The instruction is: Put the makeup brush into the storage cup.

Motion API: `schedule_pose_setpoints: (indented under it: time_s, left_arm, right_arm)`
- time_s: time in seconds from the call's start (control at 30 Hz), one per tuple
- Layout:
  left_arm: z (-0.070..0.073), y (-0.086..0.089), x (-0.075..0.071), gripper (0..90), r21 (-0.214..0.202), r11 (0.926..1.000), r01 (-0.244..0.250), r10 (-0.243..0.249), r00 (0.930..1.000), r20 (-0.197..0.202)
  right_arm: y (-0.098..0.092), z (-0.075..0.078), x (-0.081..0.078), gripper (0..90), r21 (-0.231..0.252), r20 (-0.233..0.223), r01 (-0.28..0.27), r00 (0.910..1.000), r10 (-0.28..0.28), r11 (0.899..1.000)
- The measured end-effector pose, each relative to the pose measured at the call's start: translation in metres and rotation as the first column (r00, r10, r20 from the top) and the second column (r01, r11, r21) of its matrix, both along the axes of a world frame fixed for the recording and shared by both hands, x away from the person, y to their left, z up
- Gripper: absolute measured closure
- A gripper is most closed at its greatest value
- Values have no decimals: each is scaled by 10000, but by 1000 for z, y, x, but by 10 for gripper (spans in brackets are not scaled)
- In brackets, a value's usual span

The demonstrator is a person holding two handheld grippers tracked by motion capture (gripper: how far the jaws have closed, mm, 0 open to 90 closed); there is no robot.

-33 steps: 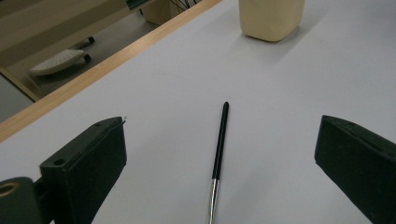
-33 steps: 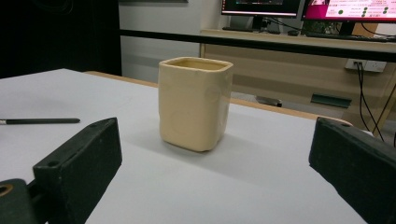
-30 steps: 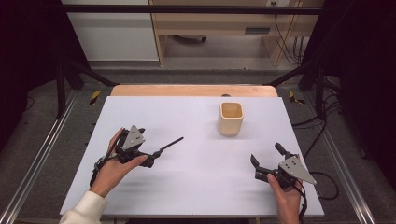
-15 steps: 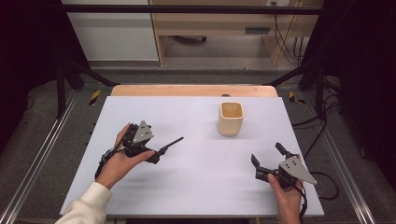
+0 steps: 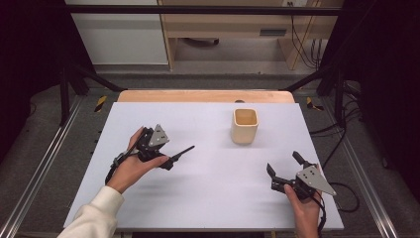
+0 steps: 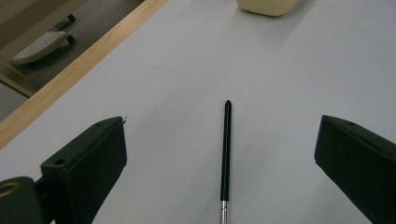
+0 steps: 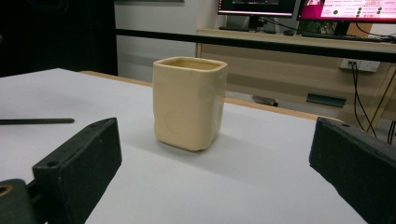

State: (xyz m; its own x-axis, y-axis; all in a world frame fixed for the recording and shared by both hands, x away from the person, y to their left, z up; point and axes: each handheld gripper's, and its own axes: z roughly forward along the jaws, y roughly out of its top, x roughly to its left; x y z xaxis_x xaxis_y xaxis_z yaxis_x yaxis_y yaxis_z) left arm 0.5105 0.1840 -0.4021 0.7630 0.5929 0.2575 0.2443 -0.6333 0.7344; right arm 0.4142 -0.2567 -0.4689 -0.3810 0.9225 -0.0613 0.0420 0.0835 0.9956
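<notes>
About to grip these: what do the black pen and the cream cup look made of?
Pen: slim matte black barrel, likely plastic or coated metal, with a shiny silver metal band near its lower end. Cup: thick rounded walls, smooth, softly glossy cream; probably glazed ceramic, possibly plastic.

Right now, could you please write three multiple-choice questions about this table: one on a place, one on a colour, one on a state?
1. Where does the black pen lie?
A. inside the cup
B. on the table, between the jaws of the left hand-held gripper
C. on the floor

2. What colour is the cup?
A. cream
B. red
C. blue

3. How do the jaws of the right hand-held gripper stand?
A. shut on the cup
B. shut on the pen
C. open, holding nothing

Answers:
1 B: the left gripper view shows the pen flat on the white table, with a gap to each jaw.
2 A: both the high view and the right gripper view show it cream.
3 C: the jaws are wide apart, with the cup standing beyond them.
</notes>
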Motion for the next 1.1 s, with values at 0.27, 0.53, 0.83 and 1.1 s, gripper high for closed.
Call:
schedule_pose_setpoints:
  time_s: [0.27, 0.53, 0.83, 1.1]
  left_arm:
    - [-1, 0, 8, 25, 131, 9999, -44, 44, 10000, -55]
    - [-1, -2, 12, 26, 247, 9996, -119, 121, 9999, -79]
    - [-2, -4, 18, 26, 450, 9989, -123, 135, 9995, -282]
    - [-3, -4, 21, 26, 520, 9985, -146, 168, 9990, -408]
  right_arm:
    - [0, -1, 0, 25, -107, -74, 34, 10000, -35, 9999]
    - [0, -1, 0, 25, -101, -64, 26, 10000, -26, 9999]
    - [-1, -1, 0, 25, -99, -75, 63, 10000, -64, 9999]
    - [-1, -1, 0, 25, -54, -84, 92, 9999, -93, 9999]
